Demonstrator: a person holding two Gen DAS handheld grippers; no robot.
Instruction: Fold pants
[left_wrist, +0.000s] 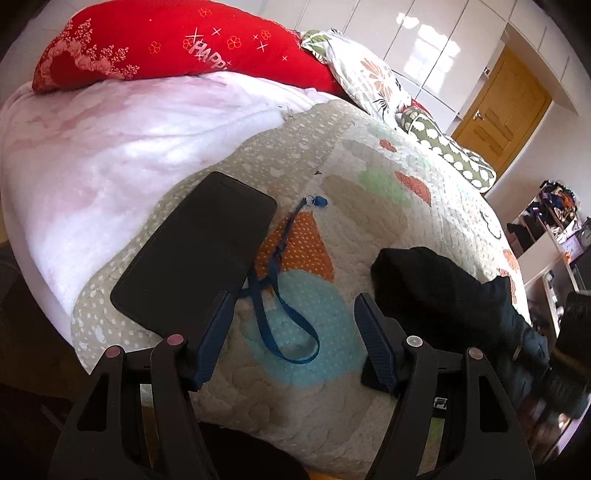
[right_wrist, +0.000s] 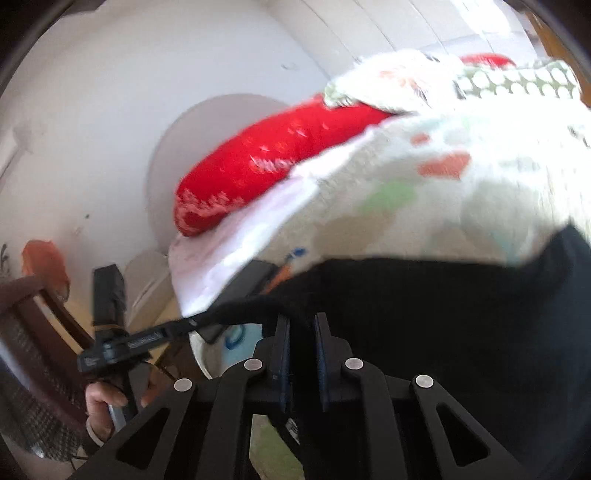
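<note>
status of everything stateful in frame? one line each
Left tool: open, holding nothing, above the quilt.
Right tool: shut on the pants.
Pants: bunched up on the quilt, not folded.
Phone: flat on the quilt, dark face up.
Blue strap: loose, looped on the quilt.
Door: closed.

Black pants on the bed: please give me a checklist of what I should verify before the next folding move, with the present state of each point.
1. Right gripper is closed on the black pants: ok, fabric sits between its narrow jaws.
2. Left gripper is open and free: ok, nothing between its fingers.
3. Folding area is free of other things: not ok, a black phone and a blue lanyard lie on the quilt in front of the left gripper.
4. Pants lie flat and spread: cannot tell, only a bunched part shows.
5. Right wrist view is sharp: not ok, it is blurred.
</note>
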